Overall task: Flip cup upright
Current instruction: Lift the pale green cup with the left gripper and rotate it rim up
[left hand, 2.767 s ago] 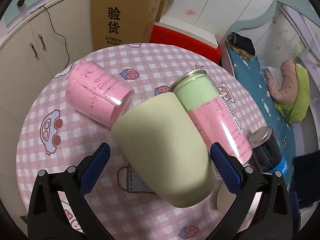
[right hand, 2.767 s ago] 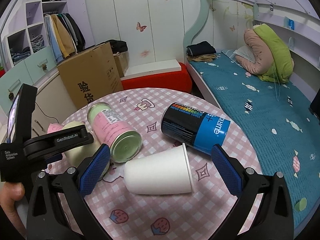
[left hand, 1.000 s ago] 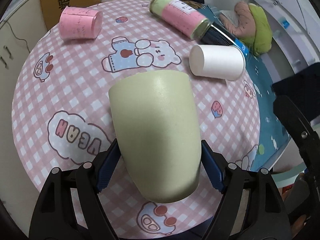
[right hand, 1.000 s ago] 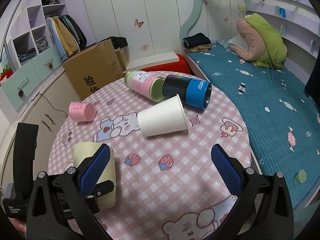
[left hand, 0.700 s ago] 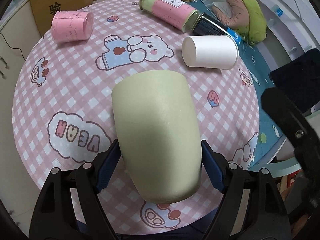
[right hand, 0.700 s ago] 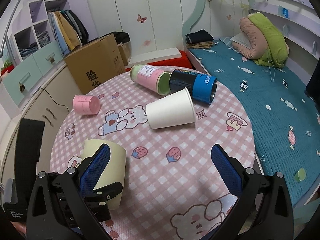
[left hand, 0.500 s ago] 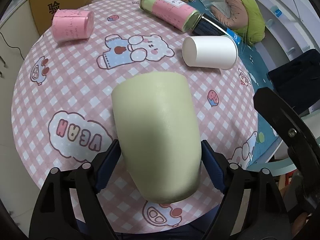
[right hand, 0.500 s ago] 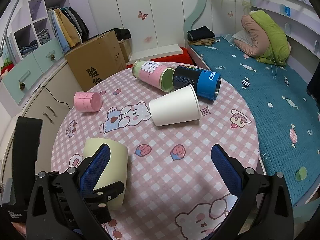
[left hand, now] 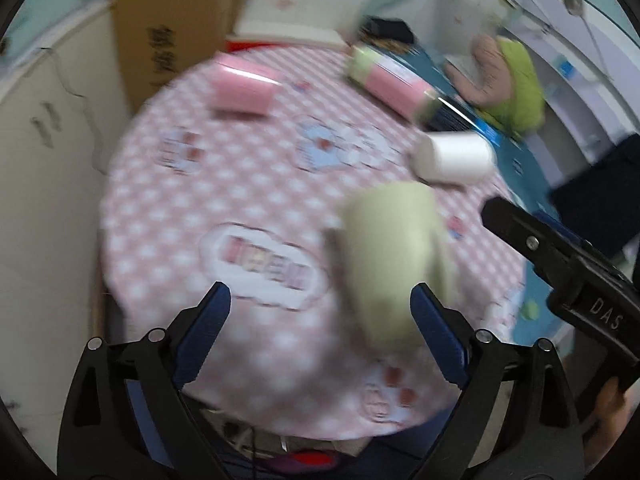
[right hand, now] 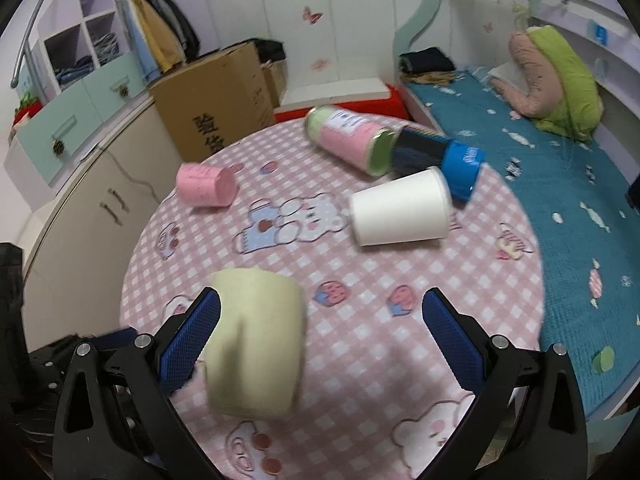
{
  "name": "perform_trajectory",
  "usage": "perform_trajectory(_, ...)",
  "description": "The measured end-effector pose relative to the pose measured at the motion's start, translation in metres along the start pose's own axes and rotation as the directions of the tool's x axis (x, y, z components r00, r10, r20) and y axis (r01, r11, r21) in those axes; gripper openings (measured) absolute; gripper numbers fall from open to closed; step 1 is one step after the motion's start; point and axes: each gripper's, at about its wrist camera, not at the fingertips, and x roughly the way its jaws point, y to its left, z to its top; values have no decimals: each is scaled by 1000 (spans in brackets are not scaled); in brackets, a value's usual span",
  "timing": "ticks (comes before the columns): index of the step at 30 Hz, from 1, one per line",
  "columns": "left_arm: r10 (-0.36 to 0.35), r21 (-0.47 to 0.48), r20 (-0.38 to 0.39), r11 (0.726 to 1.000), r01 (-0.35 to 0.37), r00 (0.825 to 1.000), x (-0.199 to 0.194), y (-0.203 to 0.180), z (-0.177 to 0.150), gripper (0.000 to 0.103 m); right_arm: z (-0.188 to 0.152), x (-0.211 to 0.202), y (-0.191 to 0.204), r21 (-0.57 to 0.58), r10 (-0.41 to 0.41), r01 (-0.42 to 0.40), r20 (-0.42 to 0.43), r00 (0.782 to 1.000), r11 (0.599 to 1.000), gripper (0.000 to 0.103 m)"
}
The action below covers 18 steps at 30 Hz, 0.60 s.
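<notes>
A pale green cup [left hand: 394, 264] stands on the pink checked round table [left hand: 192, 208], wide end up and blurred by motion. It also shows in the right wrist view [right hand: 256, 340] near the table's front left. My left gripper [left hand: 320, 324] is open and empty; the cup sits just inside its right finger. My right gripper [right hand: 320, 328] is open and empty above the table's front, and its black body [left hand: 568, 280] shows at the right of the left wrist view. A white paper cup [right hand: 400, 210] lies on its side further back.
A small pink cup [right hand: 206, 184] lies on its side at the back left. A pink-and-green can [right hand: 352, 144] and a black-and-blue can [right hand: 436, 160] lie at the back right. A cardboard box [right hand: 216, 108], cabinets and a bed [right hand: 560, 184] surround the table.
My left gripper has opened and let go of the green cup, then pulled back and swung left. The cup now stands free on the table. My right gripper has barely moved.
</notes>
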Motion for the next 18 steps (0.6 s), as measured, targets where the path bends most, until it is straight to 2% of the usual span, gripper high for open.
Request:
perform_trajectory(4, 124, -48, 79, 992, -120, 989, -12, 21, 0, 92, 2, 22, 19, -13, 54, -56, -102, 993, 998, 97)
perform_trajectory(8, 178, -71, 101, 983, -171, 979, -15, 39, 0, 92, 0, 46, 32, 1, 83, -85, -196, 977, 996, 97)
perform_trajectory(14, 152, -87, 82, 986, -145, 985, -8, 59, 1, 92, -2, 81, 31, 79, 135, -114, -345, 929, 990, 97)
perform_trajectory(17, 138, -90, 73, 987, -131, 988, -3, 64, 2, 92, -4, 91, 32, 88, 144, -120, -383, 913, 989, 96)
perform_trajectory(18, 133, -89, 71, 988, -127, 989, -2, 64, 2, 92, -3, 92, 33, 85, 148, -124, -387, 910, 989, 92)
